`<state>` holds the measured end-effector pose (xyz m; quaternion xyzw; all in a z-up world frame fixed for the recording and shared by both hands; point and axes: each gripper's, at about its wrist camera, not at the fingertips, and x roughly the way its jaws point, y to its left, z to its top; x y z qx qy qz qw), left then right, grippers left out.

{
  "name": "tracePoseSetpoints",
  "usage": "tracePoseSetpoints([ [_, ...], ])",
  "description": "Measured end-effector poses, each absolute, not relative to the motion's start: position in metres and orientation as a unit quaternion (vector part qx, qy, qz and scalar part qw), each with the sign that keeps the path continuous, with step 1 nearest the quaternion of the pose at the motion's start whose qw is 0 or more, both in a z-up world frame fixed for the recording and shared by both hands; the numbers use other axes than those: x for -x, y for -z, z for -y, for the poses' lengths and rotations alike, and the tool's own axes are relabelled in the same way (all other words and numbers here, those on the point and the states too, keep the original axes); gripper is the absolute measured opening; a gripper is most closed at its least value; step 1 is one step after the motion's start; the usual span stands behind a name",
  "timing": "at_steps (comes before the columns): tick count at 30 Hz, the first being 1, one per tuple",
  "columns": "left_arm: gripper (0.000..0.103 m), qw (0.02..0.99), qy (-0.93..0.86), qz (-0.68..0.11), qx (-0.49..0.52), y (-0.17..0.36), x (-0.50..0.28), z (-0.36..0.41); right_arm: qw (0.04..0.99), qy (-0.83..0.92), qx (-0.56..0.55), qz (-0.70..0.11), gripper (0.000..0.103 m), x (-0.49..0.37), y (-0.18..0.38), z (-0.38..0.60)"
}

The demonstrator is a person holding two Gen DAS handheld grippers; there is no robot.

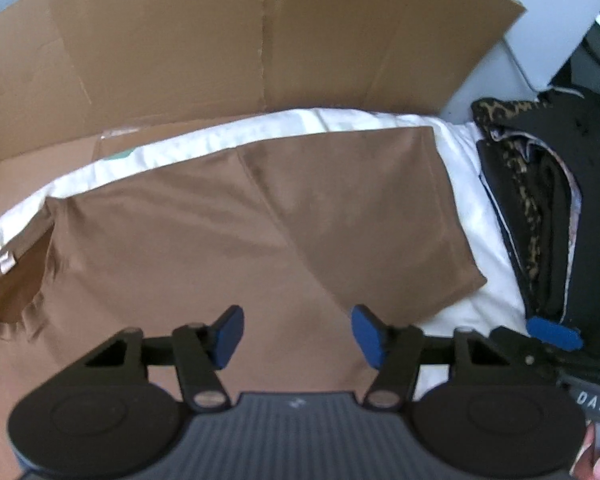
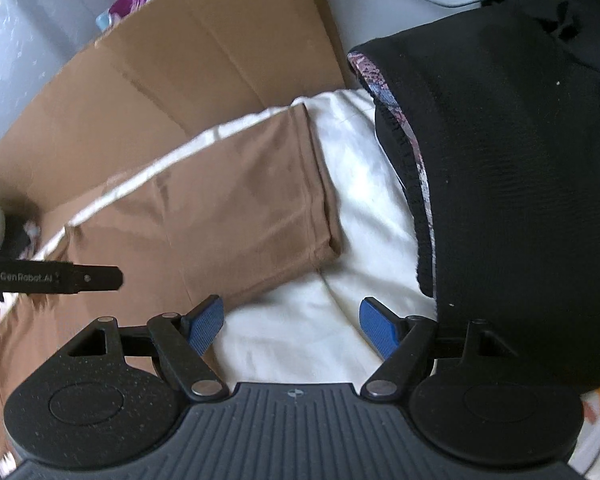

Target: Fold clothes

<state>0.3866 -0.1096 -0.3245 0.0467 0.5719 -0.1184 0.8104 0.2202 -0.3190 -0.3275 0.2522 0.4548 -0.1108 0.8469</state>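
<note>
A brown shirt [image 1: 228, 232] lies flat on a white sheet [image 1: 460, 184], one sleeve folded in across it and its neck opening at the left. It also shows in the right wrist view [image 2: 228, 216]. My left gripper [image 1: 298, 336] is open and empty just above the shirt's near part. My right gripper [image 2: 292, 326] is open and empty over the white sheet [image 2: 364, 184], beside the shirt's right edge. The right gripper's blue fingertip [image 1: 554, 332] shows at the right of the left wrist view, and part of the left gripper shows at the left of the right wrist view.
A pile of dark clothes with a leopard-print piece [image 1: 540, 208] lies to the right of the shirt; it shows as a black garment [image 2: 512, 184] in the right wrist view. A flattened cardboard sheet [image 1: 228, 48] stands behind the white sheet.
</note>
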Motion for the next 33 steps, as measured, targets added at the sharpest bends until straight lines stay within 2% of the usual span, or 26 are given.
tracePoseSetpoints([
  [1,0.054,0.810,0.121,-0.571,-0.049,0.326,-0.385,0.114,0.849,0.113,-0.258,-0.448,0.080,-0.220,0.329,0.318],
  [14,0.050,0.818,0.177,-0.541,-0.083,0.358,-0.357,0.131,0.872,0.121,-0.286,-0.379,0.080,-0.220,0.341,0.305],
  [18,0.035,0.822,0.198,-0.527,-0.086,0.366,-0.352,0.132,0.876,0.133,-0.286,-0.365,0.080,-0.223,0.344,0.309],
  [21,0.027,0.821,0.200,-0.529,-0.078,0.374,-0.350,0.127,0.871,0.150,-0.290,-0.366,0.078,-0.224,0.352,0.313],
  [22,0.022,0.821,0.201,-0.529,-0.073,0.377,-0.350,0.126,0.868,0.153,-0.296,-0.368,0.076,-0.224,0.356,0.313],
  [24,0.021,0.822,0.209,-0.526,-0.062,0.380,-0.349,0.124,0.864,0.157,-0.300,-0.372,0.071,-0.225,0.365,0.313],
  [26,0.021,0.825,0.214,-0.519,-0.065,0.382,-0.349,0.124,0.864,0.165,-0.294,-0.373,0.052,-0.225,0.371,0.311],
  [33,0.012,0.827,0.224,-0.512,-0.066,0.390,-0.352,0.126,0.858,0.184,-0.309,-0.367,0.050,-0.233,0.381,0.317],
])
